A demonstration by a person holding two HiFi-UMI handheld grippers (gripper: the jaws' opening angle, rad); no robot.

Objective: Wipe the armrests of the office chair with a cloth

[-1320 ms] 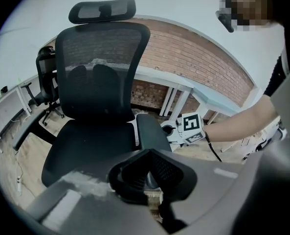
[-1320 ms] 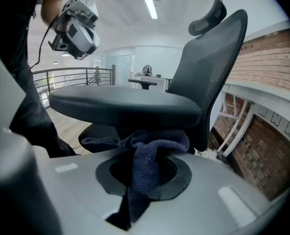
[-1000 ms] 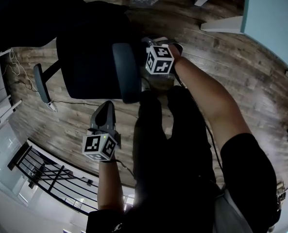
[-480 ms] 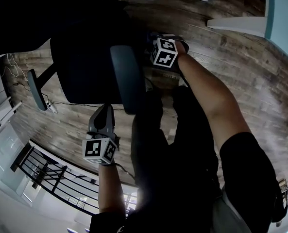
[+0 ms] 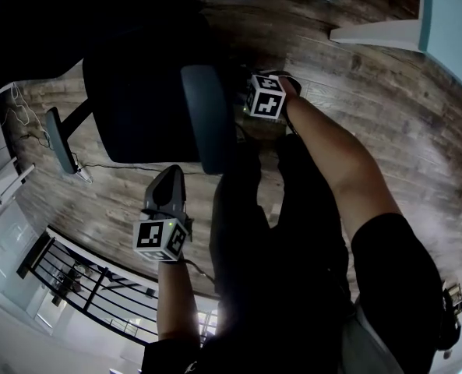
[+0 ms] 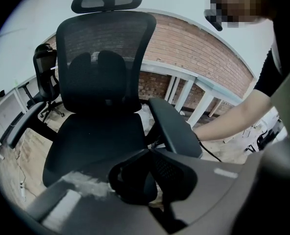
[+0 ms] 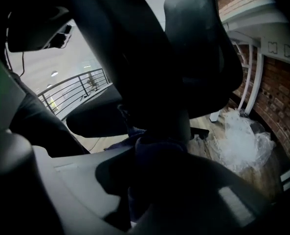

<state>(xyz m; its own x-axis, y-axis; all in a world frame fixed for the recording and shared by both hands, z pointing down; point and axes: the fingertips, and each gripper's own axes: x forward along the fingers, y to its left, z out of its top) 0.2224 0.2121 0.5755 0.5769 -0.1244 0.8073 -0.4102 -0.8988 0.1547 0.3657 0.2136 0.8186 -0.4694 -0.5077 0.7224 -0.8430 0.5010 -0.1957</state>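
Observation:
A black mesh office chair [image 5: 141, 92] stands in front of me, its seat [image 6: 93, 141] and headrest showing in the left gripper view. Its near armrest [image 5: 207, 119] is a long dark pad; the far armrest [image 5: 59, 140] sticks out at the left. My right gripper [image 5: 246, 104] sits low against the right side of the near armrest, shut on a dark cloth [image 7: 157, 153] pressed up under the armrest's post. My left gripper [image 5: 168, 185] hovers apart from the chair, just short of the seat's front, its jaws shut and holding nothing [image 6: 135, 180].
Wood floor all round. A crumpled clear plastic sheet [image 7: 242, 141] lies behind the chair near white table legs [image 5: 371, 33]. A cable [image 5: 114, 164] runs on the floor at the left. A black railing [image 5: 90, 287] is behind me. Another chair [image 6: 47, 77] stands further left.
The right gripper with the cloth slid a little forward along the near armrest, then back. The chair turned slightly. The left gripper stayed almost still.

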